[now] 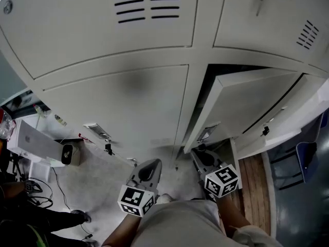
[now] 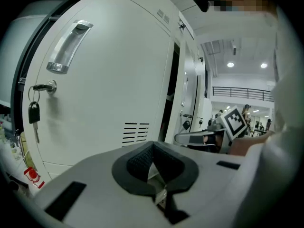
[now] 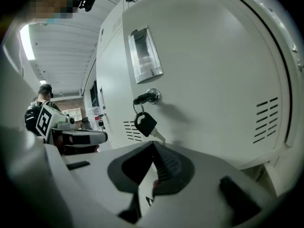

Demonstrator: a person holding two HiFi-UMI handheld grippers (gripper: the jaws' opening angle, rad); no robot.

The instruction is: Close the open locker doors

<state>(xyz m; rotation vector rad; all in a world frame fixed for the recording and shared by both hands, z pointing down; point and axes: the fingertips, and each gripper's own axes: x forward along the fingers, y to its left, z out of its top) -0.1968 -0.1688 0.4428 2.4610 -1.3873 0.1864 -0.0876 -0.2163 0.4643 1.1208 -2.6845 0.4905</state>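
Lockers, pale grey steel, head view: the bank (image 1: 118, 102) is filling the picture. One open door (image 1: 247, 99) on the right is standing out from its frame, baring a dark compartment (image 1: 231, 68) behind it. Nothing inside is showing, so its contents cannot be told. Left tongs (image 1: 150, 164) and right tongs (image 1: 198, 154) are hovering low before the bank, both clenched on nothing. The right pair is sitting just below the open door's recessed handle (image 1: 208, 133).

Left gripper view: left tongs (image 2: 152, 148) are pressing pad to pad, empty. They are facing a neighbouring door (image 2: 109, 80), apparently shut, with a pull handle (image 2: 66, 46). A key is sitting in its lock (image 2: 45, 87) and a second key (image 2: 33, 115) is dangling below. A black gap (image 2: 171, 89) is showing past its right edge, with the right pair's marker cube (image 2: 235, 120) beyond.

Right gripper view: right tongs (image 3: 153, 148) are likewise closed, gripping nothing. The open door's face (image 3: 204, 80) is looming near, carrying its handle (image 3: 145, 56). A black key fob (image 3: 145, 123) is hanging from the keyhole (image 3: 149, 97).

Handling, as I am judging it: thin sheet steel on hinges, light and stiff, likely swinging freely and prone to bouncing back. No grasp is looking necessary. A flat push on the panel by the handle edge, clear of the dangling key, is seeming the best hold.
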